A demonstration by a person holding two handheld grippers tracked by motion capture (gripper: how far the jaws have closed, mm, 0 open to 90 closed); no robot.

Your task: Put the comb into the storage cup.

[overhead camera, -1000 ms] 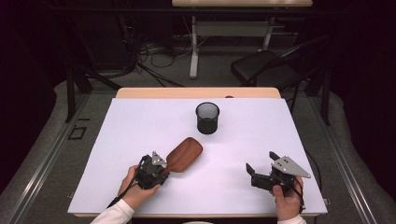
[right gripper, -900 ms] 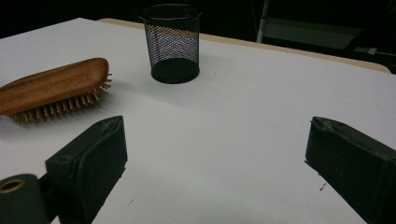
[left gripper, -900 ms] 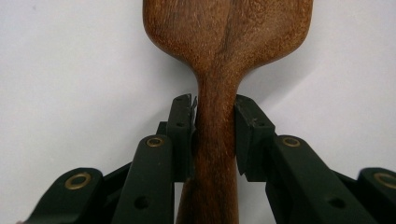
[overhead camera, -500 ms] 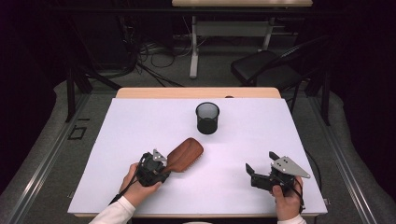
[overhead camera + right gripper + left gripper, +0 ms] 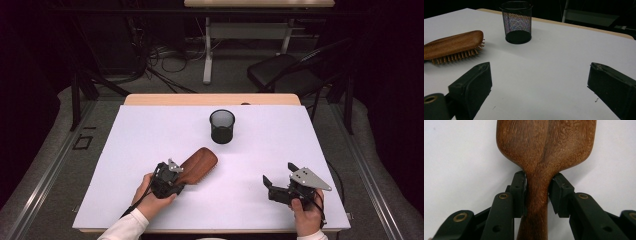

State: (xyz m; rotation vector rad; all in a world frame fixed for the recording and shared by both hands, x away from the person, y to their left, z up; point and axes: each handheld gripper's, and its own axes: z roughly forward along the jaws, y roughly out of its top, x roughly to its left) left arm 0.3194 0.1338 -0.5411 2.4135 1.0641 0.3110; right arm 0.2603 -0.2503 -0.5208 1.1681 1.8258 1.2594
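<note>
Hairbrush (image 5: 544, 152) lies bristles down on the white table (image 5: 150, 130), its neck pinched by the left gripper (image 5: 537, 192). Mesh cup (image 5: 222, 126) stands well ahead of it, path clear. Right gripper (image 5: 539, 87), well apart, gapes wide over bare table.

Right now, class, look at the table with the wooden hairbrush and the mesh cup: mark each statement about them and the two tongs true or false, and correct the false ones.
1. The left tongs are closed on the handle of the hairbrush. True.
2. The hairbrush stands inside the mesh cup. False: it lies on the white table, apart from the cup.
3. The right tongs hold the mesh cup. False: their jaws are wide open with nothing between them.
4. The mesh cup stands upright. True.
5. The hairbrush lies with its bristles facing up. False: the right gripper view shows the bristles facing the table.
</note>
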